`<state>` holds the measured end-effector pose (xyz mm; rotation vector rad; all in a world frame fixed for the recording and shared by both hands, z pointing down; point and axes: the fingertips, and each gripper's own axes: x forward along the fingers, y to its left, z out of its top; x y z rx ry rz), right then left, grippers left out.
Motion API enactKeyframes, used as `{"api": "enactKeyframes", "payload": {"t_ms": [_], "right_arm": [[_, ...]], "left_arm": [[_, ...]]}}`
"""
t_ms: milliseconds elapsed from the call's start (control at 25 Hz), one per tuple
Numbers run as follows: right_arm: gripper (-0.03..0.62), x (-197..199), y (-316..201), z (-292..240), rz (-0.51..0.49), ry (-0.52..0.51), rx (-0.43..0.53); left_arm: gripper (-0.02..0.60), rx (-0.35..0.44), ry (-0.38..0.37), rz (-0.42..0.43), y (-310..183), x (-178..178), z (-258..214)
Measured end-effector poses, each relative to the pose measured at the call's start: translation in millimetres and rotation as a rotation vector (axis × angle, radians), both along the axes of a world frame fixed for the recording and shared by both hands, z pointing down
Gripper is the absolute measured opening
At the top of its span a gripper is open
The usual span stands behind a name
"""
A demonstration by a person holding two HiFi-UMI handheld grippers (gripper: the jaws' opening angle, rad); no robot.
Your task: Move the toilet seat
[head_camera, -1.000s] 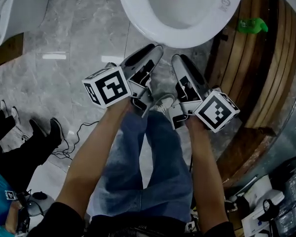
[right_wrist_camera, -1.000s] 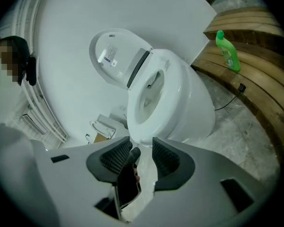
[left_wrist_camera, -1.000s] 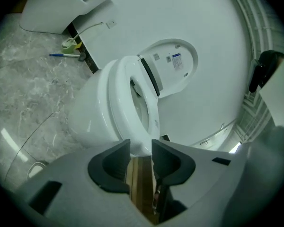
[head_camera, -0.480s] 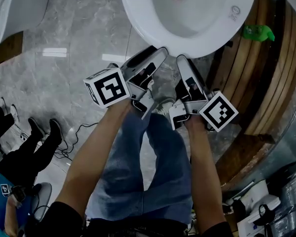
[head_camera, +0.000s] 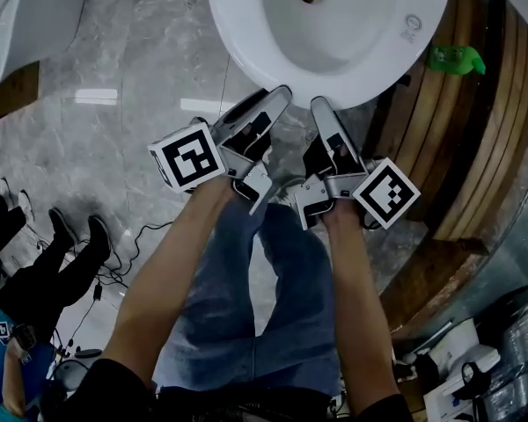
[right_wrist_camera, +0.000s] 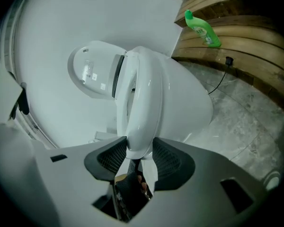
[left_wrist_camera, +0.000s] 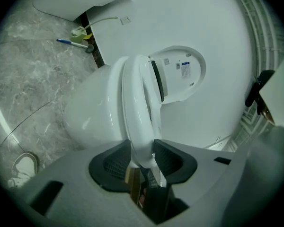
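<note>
The white toilet seat (head_camera: 246, 55) lies on the bowl (head_camera: 334, 25), and the lid (left_wrist_camera: 180, 72) stands raised behind it. My left gripper (head_camera: 277, 95) is at the seat's front rim (left_wrist_camera: 137, 108). Its jaws are closing with the rim between them, and both black pads touch it. My right gripper (head_camera: 321, 105) sits beside it on the same front rim (right_wrist_camera: 142, 108). Those jaws are closing too, with the rim wedged between the pads. The seat is seen edge-on in both gripper views.
A green bottle (head_camera: 453, 58) stands on the curved wooden platform (head_camera: 475, 139) to the right of the bowl. Another white fixture (head_camera: 26, 16) is at the far left. A person's dark shoes (head_camera: 70, 236) and a cable lie on the marble floor at left.
Both grippers have moved forward from just short of the bowl onto the seat's front rim. The two grippers stand a little closer together.
</note>
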<state>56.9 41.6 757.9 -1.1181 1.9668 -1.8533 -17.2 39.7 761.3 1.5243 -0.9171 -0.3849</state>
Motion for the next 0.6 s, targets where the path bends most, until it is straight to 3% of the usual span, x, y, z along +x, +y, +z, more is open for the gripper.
{"api": "enactKeyframes", "payload": {"t_ms": [400, 600], "right_arm": [[0.166, 7, 3, -18, 0.035, -0.005, -0.051], [0.158, 10, 0, -34, 0.104, -0.037, -0.097]], "left_arm": [[0.156, -0.052, 0.028, 0.004, 2, 3, -20], [0.152, -0.08, 0.042, -0.007, -2, 3, -38]]}}
